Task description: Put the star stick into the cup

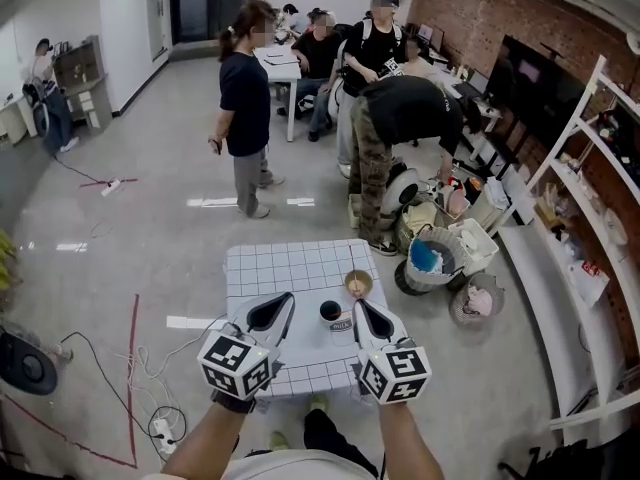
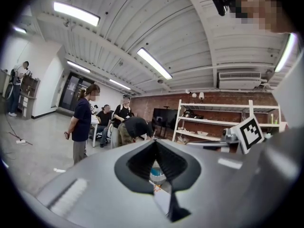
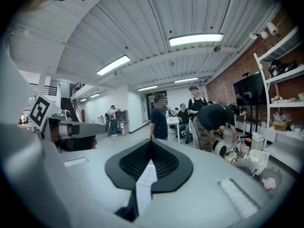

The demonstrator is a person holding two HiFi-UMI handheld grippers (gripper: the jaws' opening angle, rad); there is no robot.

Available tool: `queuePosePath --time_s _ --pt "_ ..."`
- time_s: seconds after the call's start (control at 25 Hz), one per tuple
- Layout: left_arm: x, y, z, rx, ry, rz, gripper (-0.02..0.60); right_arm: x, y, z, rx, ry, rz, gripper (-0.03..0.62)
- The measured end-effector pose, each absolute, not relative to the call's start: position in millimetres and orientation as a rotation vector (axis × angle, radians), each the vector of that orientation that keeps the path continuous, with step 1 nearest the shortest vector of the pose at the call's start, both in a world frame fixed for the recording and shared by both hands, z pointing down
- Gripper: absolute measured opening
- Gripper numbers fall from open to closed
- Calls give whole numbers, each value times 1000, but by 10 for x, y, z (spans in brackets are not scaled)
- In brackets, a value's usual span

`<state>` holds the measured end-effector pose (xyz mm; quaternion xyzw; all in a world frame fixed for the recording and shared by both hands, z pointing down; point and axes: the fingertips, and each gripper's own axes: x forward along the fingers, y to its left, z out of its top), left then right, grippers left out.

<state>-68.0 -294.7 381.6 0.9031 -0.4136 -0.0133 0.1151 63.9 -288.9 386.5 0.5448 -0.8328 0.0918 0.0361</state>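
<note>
A small table with a white grid cloth [image 1: 270,268] stands just in front of me. On it are a dark cup [image 1: 331,311] with a white label and, behind it, a tan bowl [image 1: 358,284]. My left gripper [image 1: 289,298] hovers over the table's left half, left of the dark cup, jaws shut and empty. My right gripper [image 1: 358,304] hangs just right of the cup, also shut and empty. In the left gripper view a small orange star [image 2: 156,188] shows below the closed gripper tips [image 2: 154,140]. The right gripper [image 3: 151,140] looks down on the grid cloth [image 3: 145,177].
Several people [image 1: 246,98] stand or bend over beyond the table. Baskets and a bin with blue contents [image 1: 430,258] crowd the floor to its right, next to a white shelf [image 1: 585,208]. Cables and a power strip [image 1: 160,426] lie on the floor at left.
</note>
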Motion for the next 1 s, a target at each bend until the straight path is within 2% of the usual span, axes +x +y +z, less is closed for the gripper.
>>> queuePosePath --time_s 1.0 --pt "-727 -2303 3435 2711 -1250 -72 6 612 -2270 3518 1711 -2584 192 12"
